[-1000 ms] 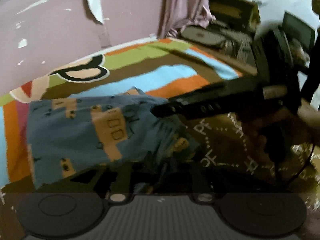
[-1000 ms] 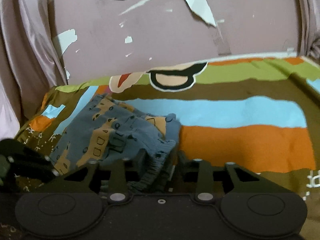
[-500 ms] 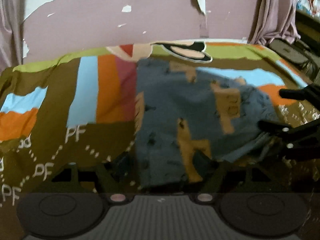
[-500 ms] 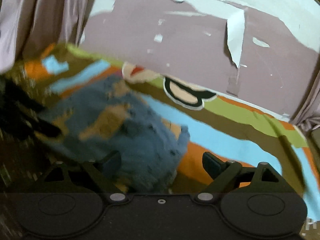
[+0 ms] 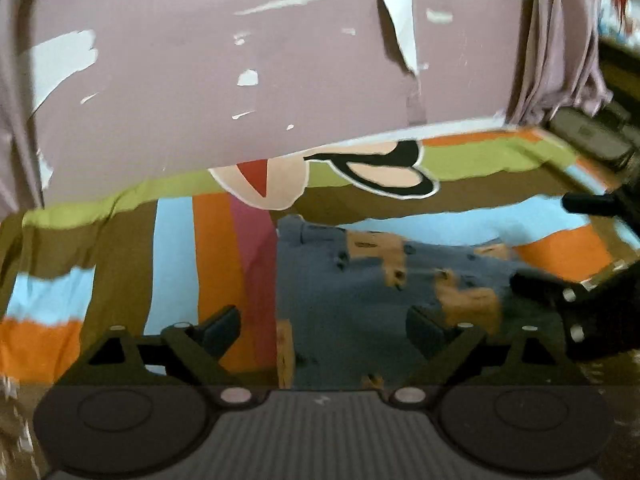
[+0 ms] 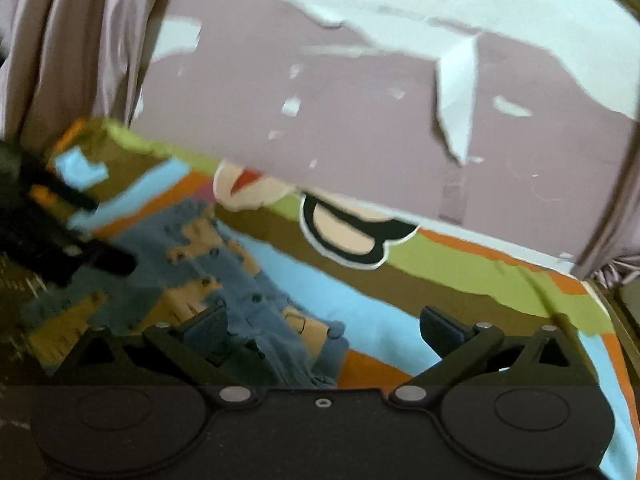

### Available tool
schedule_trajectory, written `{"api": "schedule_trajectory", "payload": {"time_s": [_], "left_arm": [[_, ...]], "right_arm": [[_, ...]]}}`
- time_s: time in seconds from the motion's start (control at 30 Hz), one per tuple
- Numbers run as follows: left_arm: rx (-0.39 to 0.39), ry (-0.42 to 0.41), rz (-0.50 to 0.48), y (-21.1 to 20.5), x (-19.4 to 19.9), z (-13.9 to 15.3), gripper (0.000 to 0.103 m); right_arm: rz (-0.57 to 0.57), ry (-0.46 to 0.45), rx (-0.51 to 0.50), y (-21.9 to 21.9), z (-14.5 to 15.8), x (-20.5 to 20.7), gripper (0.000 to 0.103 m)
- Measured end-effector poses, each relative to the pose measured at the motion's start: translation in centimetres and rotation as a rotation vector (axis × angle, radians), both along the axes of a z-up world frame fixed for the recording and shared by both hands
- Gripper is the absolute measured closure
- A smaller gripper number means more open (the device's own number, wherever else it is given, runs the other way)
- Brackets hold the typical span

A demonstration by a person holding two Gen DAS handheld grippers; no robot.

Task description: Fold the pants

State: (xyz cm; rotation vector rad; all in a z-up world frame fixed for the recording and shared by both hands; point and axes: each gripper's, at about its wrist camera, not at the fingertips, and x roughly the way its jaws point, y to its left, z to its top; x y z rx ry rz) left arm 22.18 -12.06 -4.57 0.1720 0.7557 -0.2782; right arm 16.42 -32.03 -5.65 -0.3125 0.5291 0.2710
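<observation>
On striped blanket [image 5: 176, 264]: pants [image 5: 344, 300] folded, edges free | left hand-held gripper [image 5: 324, 328] spread, empty | right hand-held gripper [image 6: 324, 330] spread, empty

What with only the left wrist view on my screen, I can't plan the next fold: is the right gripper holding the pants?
Observer: No. The right gripper is open. One finger is over the pants, the other over the blanket's blue stripe.
Operator: Is the cloth flat on that side?
Observer: No, the edge nearest that gripper is rumpled and bunched up.
Operator: Where does my left gripper sit, seen from there?
Observer: The left gripper shows at the pants' far end with its fingers apart. The picture is too blurred to tell whether it touches them.
</observation>
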Motion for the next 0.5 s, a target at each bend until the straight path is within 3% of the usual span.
{"api": "schedule_trajectory", "payload": {"time_s": [0.1, 0.2, 0.5], "left_arm": [[0.108, 0.045, 0.016, -0.8, 2.0, -1.5, 0.01], [0.041, 0.069, 0.039, 0.0, 2.2, -1.6, 0.007], [-0.003, 0.096, 0.086, 1.3, 2.1, -1.9, 0.004]], "right_arm": [[-0.046, 0.028, -0.076, -0.2, -1.5, 1.1, 0.001], [-0.096, 0.049, 0.018, -1.9, -1.2, 0.9, 0.001], [-0.13, 0.003, 0.032, -2.3, -0.3, -0.6, 0.001]]}}
